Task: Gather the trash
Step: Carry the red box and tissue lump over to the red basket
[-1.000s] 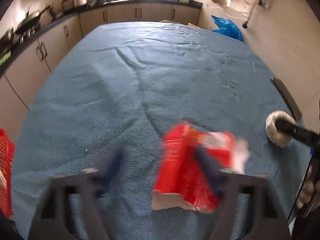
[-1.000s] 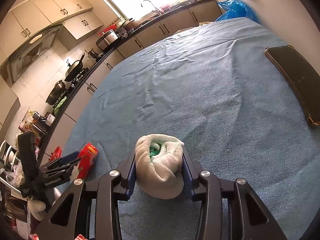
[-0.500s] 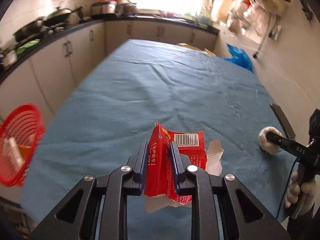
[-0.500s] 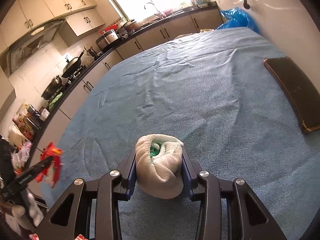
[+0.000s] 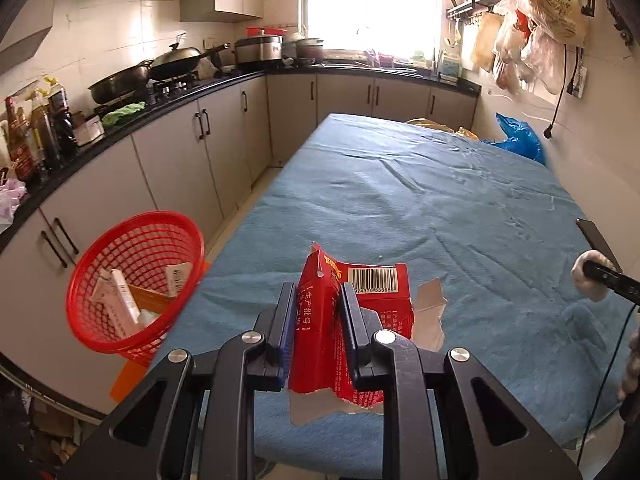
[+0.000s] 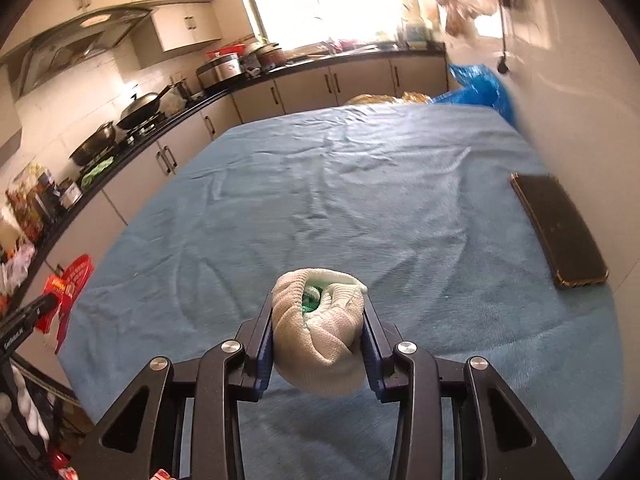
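My left claw (image 5: 316,320) is clamped on the torn red carton (image 5: 344,320), lifted off the table (image 5: 400,200). The red basket (image 5: 132,280) at near left already holds some scraps. My right claw (image 6: 318,332) grips the balled white cloth (image 6: 320,332). I reckon both drops are left; only a phone (image 6: 560,228) remains at far right.

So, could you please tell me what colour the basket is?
The basket is red, clearest in the left wrist view.
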The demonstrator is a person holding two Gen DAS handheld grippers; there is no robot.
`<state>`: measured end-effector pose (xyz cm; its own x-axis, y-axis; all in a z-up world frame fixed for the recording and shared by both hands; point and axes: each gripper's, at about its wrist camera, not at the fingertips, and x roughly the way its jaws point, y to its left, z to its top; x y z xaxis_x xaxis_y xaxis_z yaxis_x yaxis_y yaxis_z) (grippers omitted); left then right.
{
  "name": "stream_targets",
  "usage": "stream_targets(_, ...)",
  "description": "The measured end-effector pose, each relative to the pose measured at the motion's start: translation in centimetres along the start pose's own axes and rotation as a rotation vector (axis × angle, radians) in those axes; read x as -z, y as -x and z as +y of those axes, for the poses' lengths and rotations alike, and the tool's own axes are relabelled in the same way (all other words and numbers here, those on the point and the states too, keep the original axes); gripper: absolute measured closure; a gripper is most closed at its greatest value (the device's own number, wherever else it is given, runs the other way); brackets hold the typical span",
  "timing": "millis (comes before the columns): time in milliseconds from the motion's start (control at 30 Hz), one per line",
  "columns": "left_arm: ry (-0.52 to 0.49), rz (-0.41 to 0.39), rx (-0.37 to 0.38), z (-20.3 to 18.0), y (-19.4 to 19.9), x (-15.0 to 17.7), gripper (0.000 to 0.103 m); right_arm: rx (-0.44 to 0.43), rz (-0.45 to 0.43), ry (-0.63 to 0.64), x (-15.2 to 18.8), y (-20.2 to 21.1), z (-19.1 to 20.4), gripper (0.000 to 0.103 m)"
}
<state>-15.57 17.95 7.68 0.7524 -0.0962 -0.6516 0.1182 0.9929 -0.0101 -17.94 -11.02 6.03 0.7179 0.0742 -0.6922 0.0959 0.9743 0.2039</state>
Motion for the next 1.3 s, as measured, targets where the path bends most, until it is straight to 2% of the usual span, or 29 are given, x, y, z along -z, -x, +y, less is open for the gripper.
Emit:
stream_targets(267, 0.03, -0.022, -0.009, 1.8, 1.6, 1.1, 0.082, -0.053, 0.008, 0.082, 0.8, 1.0, 4.8, 0.062)
stream_targets(633, 0.046, -0.105, -0.087, 4.7, 4.9, 1.4, 0.082, -0.117, 0.019, 0.169, 0.6, 0.6, 10.5, 0.062)
stream_targets(1300, 0.061, -0.124, -0.187, 9.8, 6.0, 1.5, 0.082, -0.205, 0.036, 0.294, 0.6, -0.9, 18.7, 0.062)
